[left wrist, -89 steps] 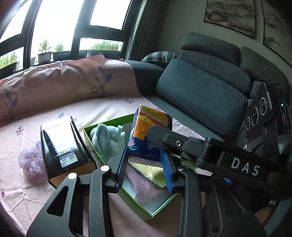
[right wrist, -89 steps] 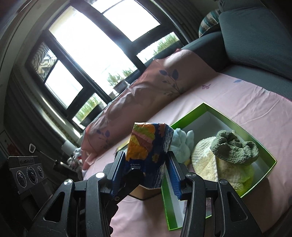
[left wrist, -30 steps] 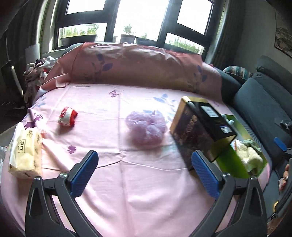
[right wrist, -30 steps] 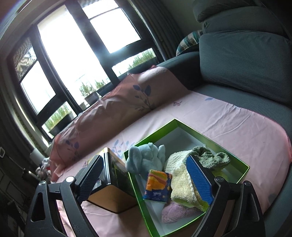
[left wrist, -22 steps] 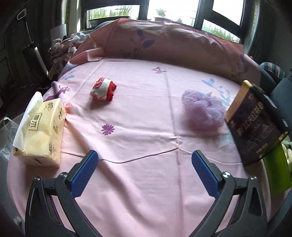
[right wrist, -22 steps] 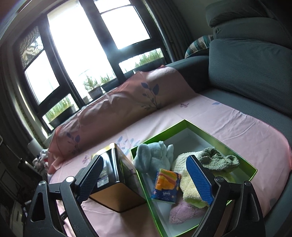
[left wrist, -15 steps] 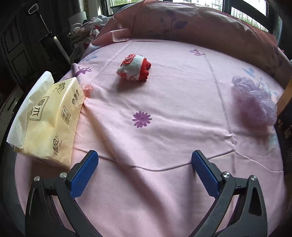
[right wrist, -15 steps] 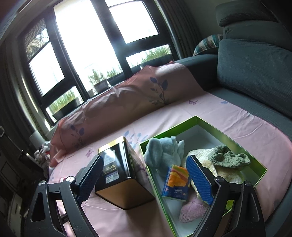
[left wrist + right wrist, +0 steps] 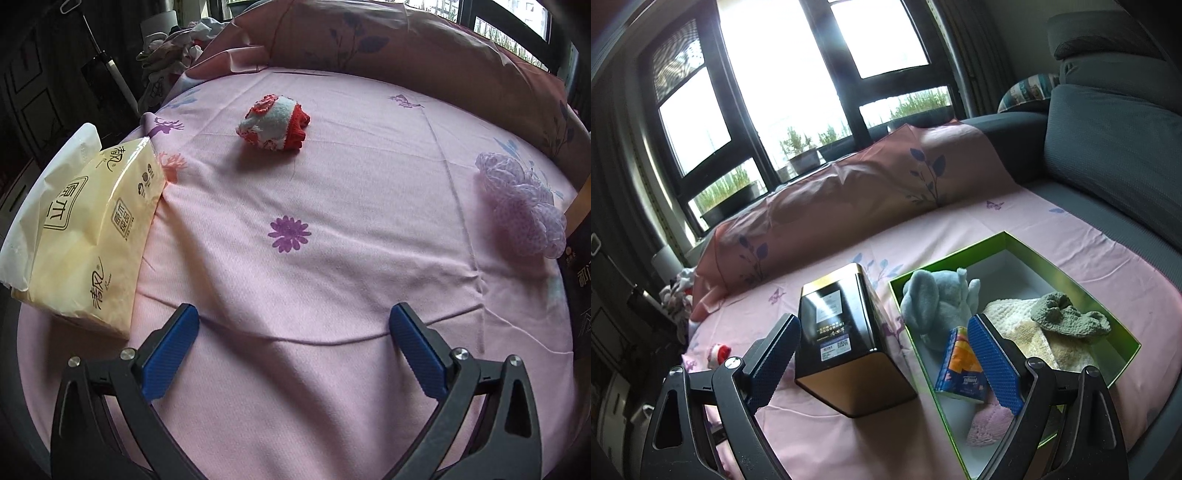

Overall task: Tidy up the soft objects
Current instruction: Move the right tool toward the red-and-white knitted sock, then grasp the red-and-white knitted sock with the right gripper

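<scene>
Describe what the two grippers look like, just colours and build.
Both look alike. The left gripper and the right gripper each have two black arms with triangular cut-outs and silver screw heads at the joints. Each arm ends in a blue finger pad with a fine ribbed texture. No cables, markings or sleeves show.

The small tissue packet [image 9: 961, 365], held between both hand-held grippers three seconds ago, now lies in the green box [image 9: 1067, 271] beside the blue plush toy [image 9: 932, 306]. The right hand-held gripper [image 9: 882, 360] stands wide open and empty. The left hand-held gripper [image 9: 293, 349], also open, has swung away from the green box and now faces the red-and-white sock [image 9: 275, 123].
</scene>
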Demonstrator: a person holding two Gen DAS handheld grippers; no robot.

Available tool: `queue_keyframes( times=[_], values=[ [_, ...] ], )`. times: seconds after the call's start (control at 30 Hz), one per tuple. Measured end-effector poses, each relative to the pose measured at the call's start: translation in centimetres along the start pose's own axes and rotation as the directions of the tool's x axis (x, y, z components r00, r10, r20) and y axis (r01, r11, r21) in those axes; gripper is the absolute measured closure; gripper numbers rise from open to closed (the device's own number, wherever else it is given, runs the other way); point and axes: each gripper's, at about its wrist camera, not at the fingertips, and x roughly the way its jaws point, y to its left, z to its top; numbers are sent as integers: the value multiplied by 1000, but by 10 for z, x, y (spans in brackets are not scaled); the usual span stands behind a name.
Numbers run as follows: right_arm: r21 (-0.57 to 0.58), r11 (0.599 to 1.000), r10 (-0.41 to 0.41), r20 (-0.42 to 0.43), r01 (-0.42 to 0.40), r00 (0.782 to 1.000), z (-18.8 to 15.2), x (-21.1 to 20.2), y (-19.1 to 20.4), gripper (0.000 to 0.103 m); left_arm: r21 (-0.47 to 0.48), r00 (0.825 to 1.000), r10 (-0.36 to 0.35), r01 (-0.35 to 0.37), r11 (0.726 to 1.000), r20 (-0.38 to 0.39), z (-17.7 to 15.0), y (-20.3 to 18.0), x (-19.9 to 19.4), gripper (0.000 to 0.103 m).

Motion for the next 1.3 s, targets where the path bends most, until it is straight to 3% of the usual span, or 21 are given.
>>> queue_keyframes(
  times=[0.3,0.4,0.47,0.53,0.57,0.67,0.7,0.77,0.8,0.87,0.97,1.13,1.3],
  values=[
    [-15,1000,3,-19,-4,1000,-2,5,12,10,-1,1000,-5,5,1000,-21,1,1,-1,1],
    [-45,999,10,-34,-12,999,-5,7,19,10,-4,997,-43,43,999,-57,4,4,-2,2],
    [-66,998,1,-44,-4,999,-7,9,25,10,-29,995,-76,75,997,-57,5,7,-11,14],
    [-88,996,-6,-48,2,999,-9,10,32,10,-70,979,-203,201,977,-29,7,13,-26,24],
    [-94,996,-1,-44,-4,999,-9,10,37,10,-88,964,-266,265,960,-8,8,16,-33,24],
    [-91,993,69,-41,-73,997,-12,10,53,10,-100,932,-357,361,927,64,11,25,-54,28],
    [-88,990,105,-47,-109,993,-13,12,60,10,-98,927,-366,373,923,84,12,27,-60,33],
    [-85,980,172,-78,-179,982,-16,19,78,10,-97,910,-399,410,907,114,14,34,-69,60],
    [-89,975,197,-98,-205,976,-18,25,89,10,-104,900,-417,430,897,128,14,38,-73,63],
    [-111,959,244,-143,-260,959,-19,41,119,10,-109,891,-429,446,888,150,16,44,-79,64],
    [-169,929,284,-248,-330,926,-21,78,171,10,-103,898,-402,423,900,180,15,56,-88,72],
    [-165,875,346,-446,-455,826,-40,157,252,10,-168,885,-422,455,875,197,16,75,-86,74],
    [-170,850,318,-591,-499,742,-76,225,310,11,-179,905,-367,406,896,214,21,88,-88,74]
  ],
)
